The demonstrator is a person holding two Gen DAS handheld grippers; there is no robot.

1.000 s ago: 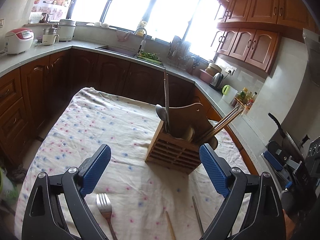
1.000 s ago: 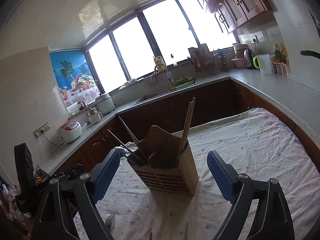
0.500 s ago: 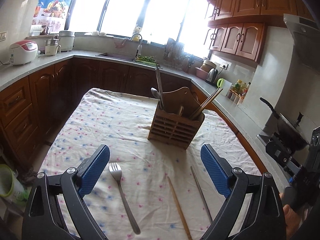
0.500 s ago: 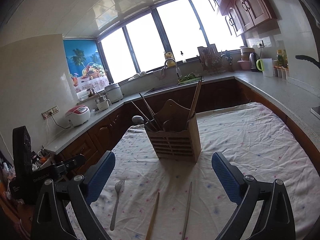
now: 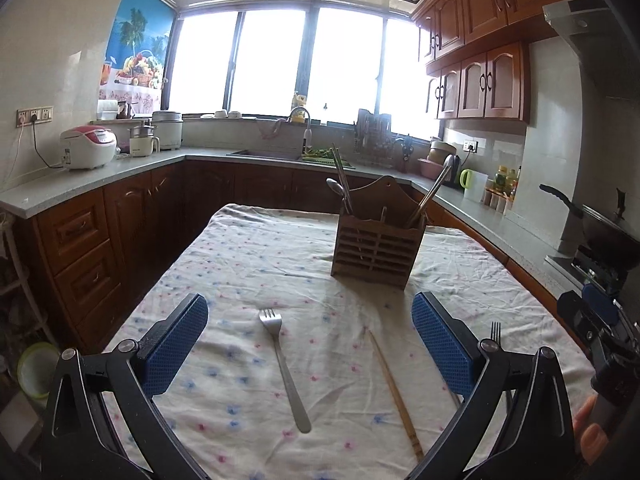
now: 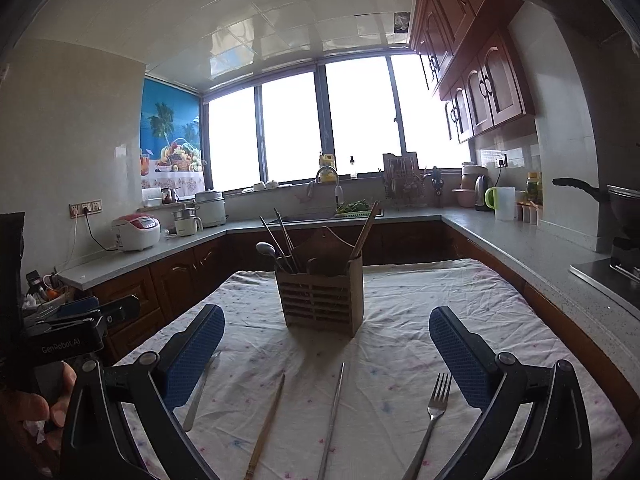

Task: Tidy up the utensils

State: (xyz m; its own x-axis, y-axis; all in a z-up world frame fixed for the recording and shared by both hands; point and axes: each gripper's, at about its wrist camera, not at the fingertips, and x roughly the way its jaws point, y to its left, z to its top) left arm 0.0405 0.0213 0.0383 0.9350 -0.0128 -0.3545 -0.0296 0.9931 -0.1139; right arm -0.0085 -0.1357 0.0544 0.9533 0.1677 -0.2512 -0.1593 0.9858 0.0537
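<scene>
Both my left gripper (image 5: 310, 344) and right gripper (image 6: 326, 354) have backed off from the wooden holder (image 5: 376, 250), jaws opening empty, so two forks (image 5: 284, 364) and chopsticks (image 5: 394, 390) now lie between them, awaiting pickup.

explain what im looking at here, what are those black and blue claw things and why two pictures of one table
A person holds a tool in each hand, each carrying its own camera: hence two views. The left hand-held gripper and right hand-held gripper have blue pads; both sets of jaws are opening, with nothing between them. On the flowered tablecloth stands a wooden utensil holder with utensils in it. Nearer lie a fork, a wooden chopstick, a metal chopstick and a second fork.
</scene>
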